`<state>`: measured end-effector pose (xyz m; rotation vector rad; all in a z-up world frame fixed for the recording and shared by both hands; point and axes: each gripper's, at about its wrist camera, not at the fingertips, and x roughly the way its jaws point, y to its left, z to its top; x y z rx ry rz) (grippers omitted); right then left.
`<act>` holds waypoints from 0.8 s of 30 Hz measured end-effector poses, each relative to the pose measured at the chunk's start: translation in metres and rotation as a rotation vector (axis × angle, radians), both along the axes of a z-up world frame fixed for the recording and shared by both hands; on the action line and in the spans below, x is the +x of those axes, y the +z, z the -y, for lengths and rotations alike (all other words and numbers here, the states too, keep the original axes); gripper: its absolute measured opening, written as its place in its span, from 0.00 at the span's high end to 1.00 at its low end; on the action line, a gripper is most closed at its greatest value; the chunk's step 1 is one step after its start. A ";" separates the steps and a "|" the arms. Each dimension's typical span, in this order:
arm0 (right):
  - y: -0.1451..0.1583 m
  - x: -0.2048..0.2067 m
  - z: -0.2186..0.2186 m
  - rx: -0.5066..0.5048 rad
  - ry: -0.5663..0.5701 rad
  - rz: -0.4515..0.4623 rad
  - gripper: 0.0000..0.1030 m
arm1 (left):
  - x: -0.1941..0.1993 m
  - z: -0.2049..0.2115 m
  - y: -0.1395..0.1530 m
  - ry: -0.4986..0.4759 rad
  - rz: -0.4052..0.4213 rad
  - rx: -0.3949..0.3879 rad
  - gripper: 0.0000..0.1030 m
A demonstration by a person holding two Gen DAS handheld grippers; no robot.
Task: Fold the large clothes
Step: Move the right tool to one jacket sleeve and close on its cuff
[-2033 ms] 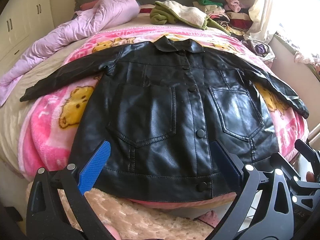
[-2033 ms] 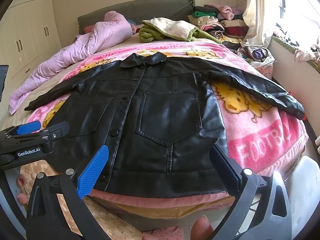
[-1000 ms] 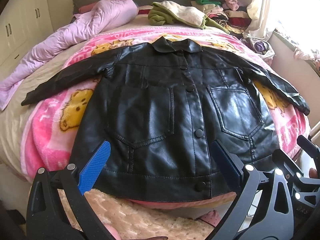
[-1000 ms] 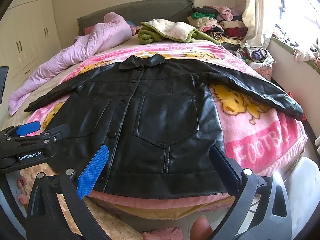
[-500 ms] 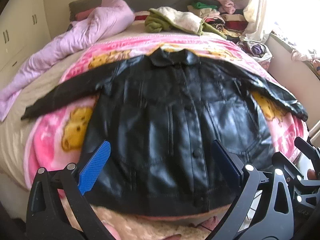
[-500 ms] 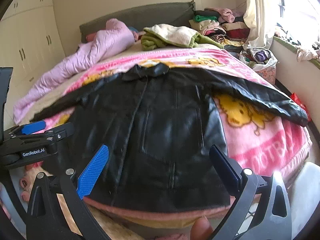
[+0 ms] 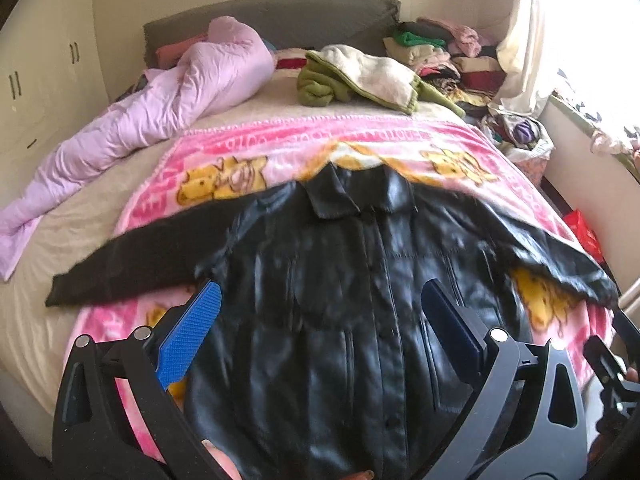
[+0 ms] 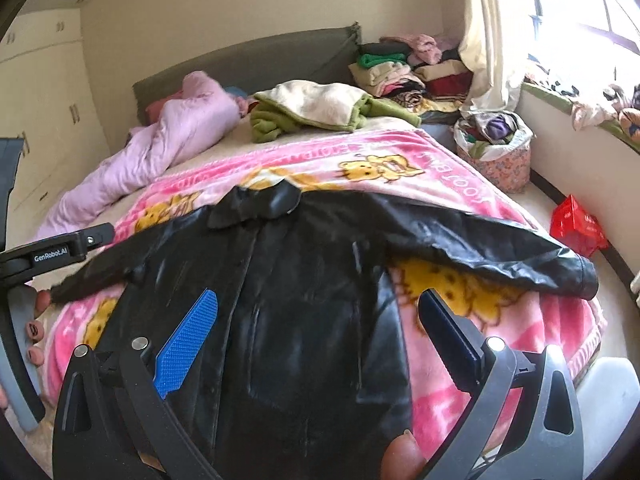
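Left wrist view: black leather jacket [image 7: 352, 300] lies spread, apparently buttoned, blurred.

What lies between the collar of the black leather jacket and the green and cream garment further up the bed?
In both views, only the pink cartoon-print blanket and some bare beige sheet.

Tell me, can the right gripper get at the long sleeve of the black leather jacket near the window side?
Probably yes. The right gripper is open and empty, and the jacket's sleeve lies flat on the pink cartoon blanket with nothing on it or in between.
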<state>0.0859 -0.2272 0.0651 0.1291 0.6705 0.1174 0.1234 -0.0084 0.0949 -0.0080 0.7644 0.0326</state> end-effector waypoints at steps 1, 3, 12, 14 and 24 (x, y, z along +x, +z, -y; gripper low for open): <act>0.001 0.006 0.004 0.010 -0.008 -0.003 0.04 | 0.007 0.001 0.005 0.008 0.003 0.008 0.09; 0.005 0.018 0.010 0.019 -0.014 -0.006 0.04 | 0.016 0.004 0.016 0.002 0.019 0.019 0.09; 0.039 0.059 0.036 0.048 -0.089 0.049 0.04 | 0.065 0.023 0.058 0.006 0.054 0.022 0.09; 0.045 0.066 0.043 0.050 -0.112 0.056 0.04 | 0.077 0.031 0.061 -0.004 0.049 0.020 0.09; 0.050 0.098 0.094 0.056 -0.232 0.059 0.04 | 0.123 0.081 0.061 -0.063 0.056 0.036 0.09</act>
